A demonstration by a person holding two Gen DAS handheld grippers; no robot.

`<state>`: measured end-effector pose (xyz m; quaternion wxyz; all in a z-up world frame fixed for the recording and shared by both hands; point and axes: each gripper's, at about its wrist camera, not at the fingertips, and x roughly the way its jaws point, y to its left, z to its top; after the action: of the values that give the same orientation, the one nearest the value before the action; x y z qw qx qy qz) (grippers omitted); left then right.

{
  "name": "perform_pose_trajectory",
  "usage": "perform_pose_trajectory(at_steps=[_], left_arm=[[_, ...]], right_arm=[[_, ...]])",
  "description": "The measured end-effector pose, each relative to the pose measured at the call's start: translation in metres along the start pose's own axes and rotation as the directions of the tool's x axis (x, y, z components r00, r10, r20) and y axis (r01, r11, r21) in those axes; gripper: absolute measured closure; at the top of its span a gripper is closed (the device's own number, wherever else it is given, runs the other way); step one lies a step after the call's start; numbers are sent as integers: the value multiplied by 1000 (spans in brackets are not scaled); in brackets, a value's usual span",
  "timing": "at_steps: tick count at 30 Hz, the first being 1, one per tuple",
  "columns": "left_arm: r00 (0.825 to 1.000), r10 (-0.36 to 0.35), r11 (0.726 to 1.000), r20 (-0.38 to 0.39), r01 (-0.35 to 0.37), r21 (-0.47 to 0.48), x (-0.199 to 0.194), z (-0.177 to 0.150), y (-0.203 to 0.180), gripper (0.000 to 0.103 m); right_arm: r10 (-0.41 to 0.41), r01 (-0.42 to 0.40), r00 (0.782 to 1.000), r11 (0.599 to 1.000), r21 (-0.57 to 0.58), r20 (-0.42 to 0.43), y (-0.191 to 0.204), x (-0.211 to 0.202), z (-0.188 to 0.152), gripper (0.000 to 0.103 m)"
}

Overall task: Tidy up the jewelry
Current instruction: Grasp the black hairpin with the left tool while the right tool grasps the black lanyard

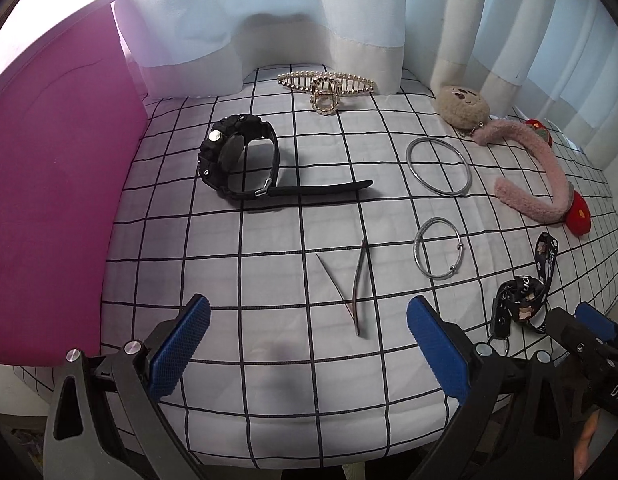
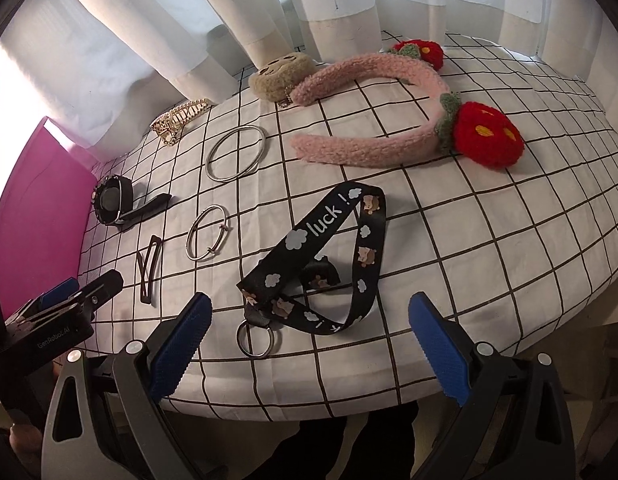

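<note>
I hold my left gripper (image 1: 309,344) low at the near edge of the table, its blue pads spread wide and gripping nothing, because the hair clip (image 1: 355,288) lies right between them on the grid tablecloth (image 1: 269,380) and I judge it my easiest first pick. My right gripper (image 2: 309,344) is likewise spread and bare, aimed at the black lanyard (image 2: 329,256), whose key ring (image 2: 256,337) sits just ahead of my left pad (image 2: 181,344).

The jewelry is scattered, none sorted yet. The black watch (image 1: 237,160) rests on its side, strap trailing toward the middle. The large bangle (image 1: 437,167) and the small beaded bangle (image 1: 439,254) lie flat, apart from each other. The pearl claw clip (image 1: 327,86) sits far back by the curtain (image 1: 269,20). The pink headband (image 2: 389,108) with red strawberries arches on the right, touching the beige plush charm (image 2: 279,74). A pink panel (image 1: 57,200) stands at the left, perhaps the container; I cannot tell.
</note>
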<state>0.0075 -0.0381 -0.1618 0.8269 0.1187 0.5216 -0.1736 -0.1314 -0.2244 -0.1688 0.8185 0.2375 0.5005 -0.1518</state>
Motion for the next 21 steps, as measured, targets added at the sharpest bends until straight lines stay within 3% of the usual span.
perform_pose_trajectory(at_steps=[16,21], left_arm=[[1000,-5,1000,18,6,-19,33,4,1,6],[1000,16,1000,2,-16,-23,44,0,1,6]], right_arm=[[-157,158,987,985,-65,21,8,35,1,9],[-173,174,985,982,-71,13,7,46,-3,9]])
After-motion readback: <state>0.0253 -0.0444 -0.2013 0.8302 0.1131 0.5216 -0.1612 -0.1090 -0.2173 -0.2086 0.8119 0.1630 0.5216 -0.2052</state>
